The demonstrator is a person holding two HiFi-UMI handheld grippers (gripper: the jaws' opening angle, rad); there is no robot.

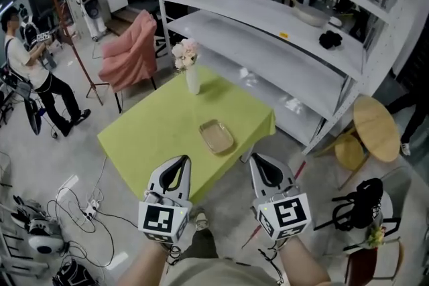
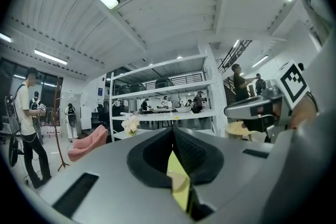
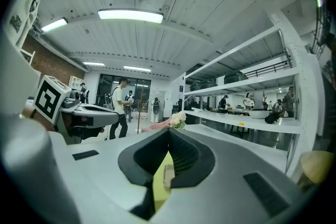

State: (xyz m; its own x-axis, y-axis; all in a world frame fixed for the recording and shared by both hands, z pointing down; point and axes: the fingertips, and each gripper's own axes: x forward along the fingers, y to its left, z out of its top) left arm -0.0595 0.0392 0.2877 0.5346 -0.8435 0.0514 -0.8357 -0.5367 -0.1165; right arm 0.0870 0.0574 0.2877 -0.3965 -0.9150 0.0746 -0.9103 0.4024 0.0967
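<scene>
The right hand-held gripper (image 3: 168, 131) has its jaws closed tip to tip, gripping nothing. The slit beneath shows green bench (image 3: 159, 187) and a shallow dish (image 3: 167, 175). Flowers (image 3: 178, 120) sit at twelve o'clock and shelving (image 3: 247, 121) at three.

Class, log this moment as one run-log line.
left gripper: shut, empty | right gripper: shut, empty | tray: on green table, untouched

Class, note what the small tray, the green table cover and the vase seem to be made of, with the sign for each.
Tray: probably clear glass or plastic, glossy; the green shows through it.
Table cover: matt cloth, likely; it drapes over the edges.
Vase: white, smooth, perhaps ceramic; too small to tell.
</scene>
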